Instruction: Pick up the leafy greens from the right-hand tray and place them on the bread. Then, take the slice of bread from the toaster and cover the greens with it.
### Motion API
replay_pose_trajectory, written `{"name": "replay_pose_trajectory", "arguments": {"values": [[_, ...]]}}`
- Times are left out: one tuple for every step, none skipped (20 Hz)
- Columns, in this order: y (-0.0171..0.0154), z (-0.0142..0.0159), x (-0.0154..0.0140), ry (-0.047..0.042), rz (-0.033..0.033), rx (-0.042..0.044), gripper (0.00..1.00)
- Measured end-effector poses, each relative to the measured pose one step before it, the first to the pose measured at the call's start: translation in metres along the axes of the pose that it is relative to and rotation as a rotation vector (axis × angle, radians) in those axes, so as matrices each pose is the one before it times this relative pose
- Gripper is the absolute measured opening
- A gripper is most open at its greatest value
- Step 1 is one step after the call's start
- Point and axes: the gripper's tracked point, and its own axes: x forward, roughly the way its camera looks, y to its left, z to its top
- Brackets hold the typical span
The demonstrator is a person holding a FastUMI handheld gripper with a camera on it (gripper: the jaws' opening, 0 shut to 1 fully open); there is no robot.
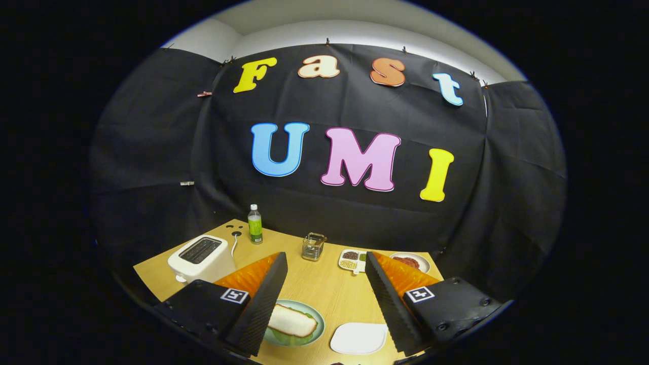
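Observation:
My gripper (pixel 325 256) is open and held high over the wooden table (pixel 324 289), with nothing between its fingers. Below the left finger, a green plate (pixel 315 315) holds a slice of bread (pixel 292 321). Leafy greens (pixel 284 338) peek out from under the slice at its near edge. The left finger hides part of the plate. A white toaster (pixel 200 258) stands at the table's left, beyond the left finger, and its slots look dark. Between the fingers and nearer to me lies a bare white tray (pixel 359 338).
A green-labelled bottle (pixel 254 224) stands at the table's back, right of the toaster. A small wire holder (pixel 313 247) is mid-table. A divided dish of beans (pixel 351 260) and a plate with red food (pixel 411 262) sit by the right finger's tip.

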Motion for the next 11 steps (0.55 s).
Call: {"name": "replay_pose_trajectory", "arguments": {"values": [[-0.00192,-0.00075,-0.00072,-0.00035,-0.00223,-0.00231,0.96],[-0.00092,-0.00213,0.00019,0.00842,-0.00075,-0.00170,0.96],[-0.00089,-0.00227,0.00018,0.00782,-0.00202,-0.00046,0.96],[-0.00219,0.00049,0.00014,0.00211,-0.00854,0.00683,0.96],[-0.00112,0.00237,-0.00056,-0.00532,-0.00213,0.00849,0.96],[-0.00100,0.00052,0.00119,-0.00368,-0.00323,0.00561,0.96],[-0.00035,-0.00075,0.00045,0.00317,0.00112,0.00421,0.96],[0.00004,-0.00087,0.00088,0.00100,0.00104,0.00436,0.96],[-0.00066,0.00030,0.00096,0.00083,-0.00042,0.00110,0.96],[-0.00224,0.00156,0.00065,-0.00151,-0.00329,-0.00028,0.96],[-0.00013,-0.00004,0.00051,-0.00044,-0.00093,0.00123,0.96]]}}
